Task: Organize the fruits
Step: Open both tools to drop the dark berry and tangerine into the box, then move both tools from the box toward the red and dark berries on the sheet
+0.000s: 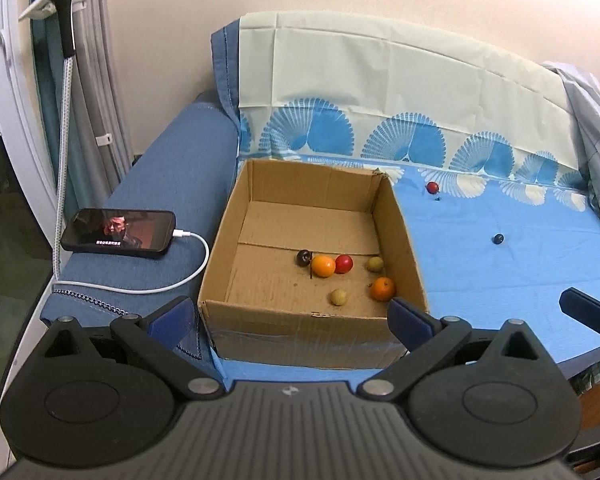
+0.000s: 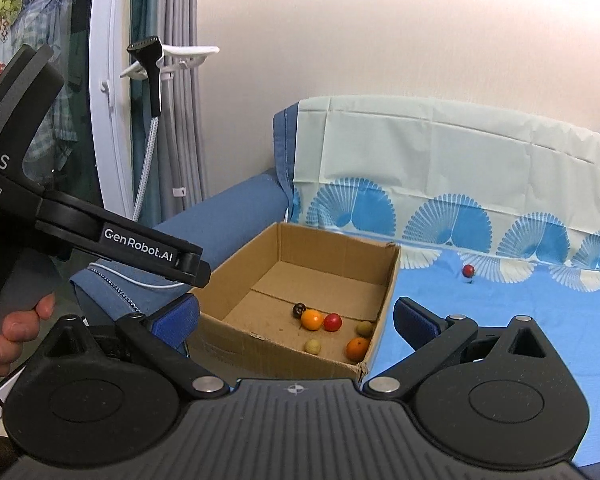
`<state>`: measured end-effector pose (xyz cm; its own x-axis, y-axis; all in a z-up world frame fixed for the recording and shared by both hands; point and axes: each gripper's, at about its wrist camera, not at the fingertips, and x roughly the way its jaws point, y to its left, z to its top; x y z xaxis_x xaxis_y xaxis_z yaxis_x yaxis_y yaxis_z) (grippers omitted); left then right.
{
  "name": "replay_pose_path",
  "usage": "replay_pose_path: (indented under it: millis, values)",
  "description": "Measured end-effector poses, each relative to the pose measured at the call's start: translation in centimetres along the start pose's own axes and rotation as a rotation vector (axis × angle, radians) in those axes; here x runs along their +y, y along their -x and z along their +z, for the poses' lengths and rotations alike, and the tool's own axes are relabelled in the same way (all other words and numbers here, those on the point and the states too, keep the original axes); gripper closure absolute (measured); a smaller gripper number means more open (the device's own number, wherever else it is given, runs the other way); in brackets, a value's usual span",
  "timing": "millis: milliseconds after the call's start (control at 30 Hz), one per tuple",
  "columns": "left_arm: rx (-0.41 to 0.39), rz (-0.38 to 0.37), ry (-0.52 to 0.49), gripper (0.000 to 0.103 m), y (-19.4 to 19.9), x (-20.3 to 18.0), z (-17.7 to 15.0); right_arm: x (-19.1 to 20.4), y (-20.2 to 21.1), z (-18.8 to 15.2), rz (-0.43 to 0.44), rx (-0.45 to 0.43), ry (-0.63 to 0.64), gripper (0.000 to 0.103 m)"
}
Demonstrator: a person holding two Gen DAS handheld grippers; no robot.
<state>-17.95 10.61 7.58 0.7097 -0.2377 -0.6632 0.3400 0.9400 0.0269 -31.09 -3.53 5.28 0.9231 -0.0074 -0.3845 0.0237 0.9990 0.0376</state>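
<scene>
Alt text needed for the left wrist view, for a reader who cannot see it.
An open cardboard box on a blue patterned sheet holds six small fruits; a red fruit and a dark fruit lie outside on the sheet. The left gripper is open and empty before the box. A charging phone lies left of the box.

Six little fruits sit in the cardboard box (image 1: pixel 260 322). A red fruit (image 1: pixel 432 187) and a dark fruit (image 1: pixel 498 239) lie outside on the blue sheet (image 1: pixel 500 280).

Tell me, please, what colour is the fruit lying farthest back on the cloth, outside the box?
Red; the small fruit shows best in the left wrist view.
</scene>
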Motion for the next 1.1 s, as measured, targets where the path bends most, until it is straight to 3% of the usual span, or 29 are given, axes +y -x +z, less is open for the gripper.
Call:
replay_pose_path:
  millis: [600, 833, 1100]
  values:
    - [-0.025, -0.015, -0.075, 0.0, -0.1, -3.6, 1.7, -2.7, 0.1, -0.1, -0.051, -0.044, -0.079, 0.001]
    - [0.01, -0.057, -0.102, 0.0, -3.0, -6.7, 3.6, -7.8, -1.1, -0.8, -0.146, -0.036, -0.148, 0.001]
    - [0.052, -0.115, -0.099, 0.0, -9.5, -12.1, 7.5, -16.3, -3.8, -1.9, -0.308, -0.026, -0.205, 0.001]
